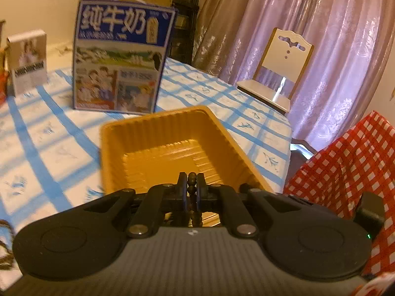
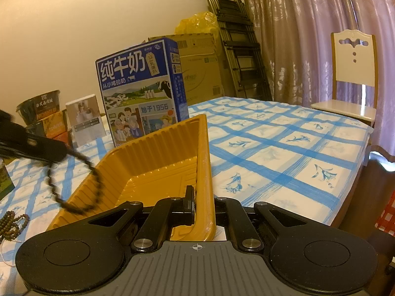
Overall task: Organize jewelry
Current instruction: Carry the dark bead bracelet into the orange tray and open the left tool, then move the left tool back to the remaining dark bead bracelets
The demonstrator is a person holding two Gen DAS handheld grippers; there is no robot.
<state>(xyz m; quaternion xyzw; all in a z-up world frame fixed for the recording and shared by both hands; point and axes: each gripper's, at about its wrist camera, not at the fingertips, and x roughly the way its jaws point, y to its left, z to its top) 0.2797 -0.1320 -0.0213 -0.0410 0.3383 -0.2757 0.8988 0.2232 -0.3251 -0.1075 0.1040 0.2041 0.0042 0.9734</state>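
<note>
The tray (image 1: 158, 138) is thin moulded orange plastic, its walls finely ribbed, the floor faintly glossy. A string of dark beads (image 1: 192, 185) looks like matt wood, small and round. The left gripper (image 1: 191, 185) and right gripper (image 2: 203, 203) are matt black plastic with bright metal pivot screws, on grooved grey housings. The bench (image 2: 284, 148) wears a smooth blue-and-white checked cloth. The milk carton (image 2: 139, 91) is printed glossy cardboard. The curtains (image 1: 308, 24) are shiny, patterned fabric
</note>
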